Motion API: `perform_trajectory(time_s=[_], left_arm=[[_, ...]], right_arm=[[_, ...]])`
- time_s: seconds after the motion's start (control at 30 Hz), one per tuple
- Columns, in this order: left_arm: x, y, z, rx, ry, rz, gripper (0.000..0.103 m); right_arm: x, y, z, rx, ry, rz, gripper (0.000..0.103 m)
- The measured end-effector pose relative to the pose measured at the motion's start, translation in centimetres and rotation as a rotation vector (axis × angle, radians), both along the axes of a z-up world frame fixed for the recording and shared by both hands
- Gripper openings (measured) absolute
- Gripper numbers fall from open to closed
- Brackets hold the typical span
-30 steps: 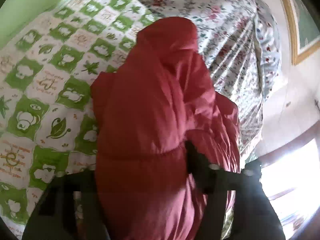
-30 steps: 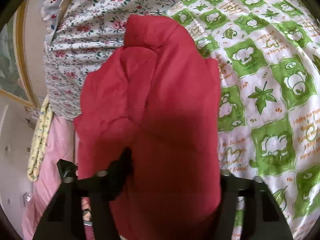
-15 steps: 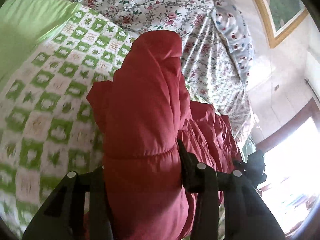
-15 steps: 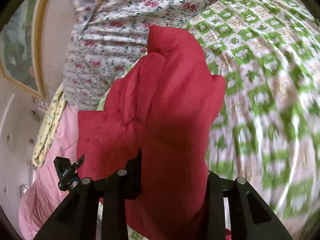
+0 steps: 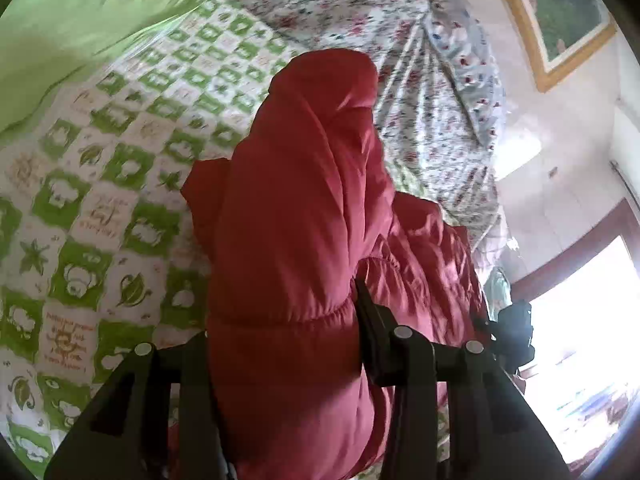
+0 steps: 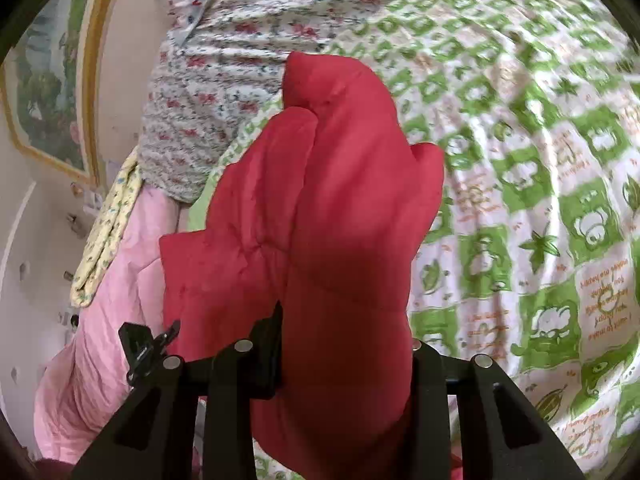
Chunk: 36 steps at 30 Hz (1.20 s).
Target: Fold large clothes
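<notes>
Lifted higher, red jacket stays clamped between both tongs.

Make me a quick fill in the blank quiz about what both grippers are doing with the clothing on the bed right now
1. Both grippers are clamped on a padded jacket coloured ____.
2. The bedspread under it is white checked with ____ squares.
3. The left gripper and right gripper each have their fingers ____ on the fabric.
4. On the wall hangs a picture in a ____ frame.

Missing words: red; green; shut; gold
</notes>
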<state>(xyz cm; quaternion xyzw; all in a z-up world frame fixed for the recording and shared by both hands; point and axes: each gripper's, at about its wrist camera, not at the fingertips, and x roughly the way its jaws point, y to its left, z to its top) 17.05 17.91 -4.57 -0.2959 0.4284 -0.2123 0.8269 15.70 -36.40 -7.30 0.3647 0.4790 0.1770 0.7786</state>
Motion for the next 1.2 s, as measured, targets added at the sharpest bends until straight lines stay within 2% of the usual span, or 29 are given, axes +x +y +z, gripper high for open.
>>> perform_trajectory(time_s=[0.2,0.37,0.4,0.53,0.57,0.7,0.8,1.2], left_arm=[[0.7,-0.1,-1.9,0.026,0.019,0.049,0.041],[0.9,-0.6,-2.5,0.097,0.01,0.068,0.046],[0.8,-0.8,-2.4,0.12,0.009,0.074,0.05],[0.1,-0.7,-1.6,0.218,0.013,0.135,0.078],[-0.1,-0.7,-1.4,0.237,0.019,0.151,0.081],[-1.2,-0.5,0.0,0.288,0.0,0.185,0.081],[-2.2,-0.5,1.2,0.332,-0.034,0.198,0.081],[-3.8,-2.6,3.9,0.376,-0.087,0.142,0.081]], right_arm=[[0.3,-0.6,-1.8,0.006,-0.002,-0.034,0.044],[0.3,-0.7,-2.6,-0.004,0.003,-0.053,0.053],[0.3,-0.7,-2.6,-0.013,0.005,-0.056,0.056],[0.1,-0.2,-2.0,-0.063,0.002,-0.063,0.065],[0.1,-0.1,-1.9,-0.081,-0.001,-0.068,0.066],[0.1,0.2,-1.4,-0.134,0.006,-0.098,0.077],[-0.2,0.2,-0.6,-0.161,-0.006,-0.123,0.078],[-1.6,0.2,2.2,-0.299,-0.068,-0.175,0.08]])
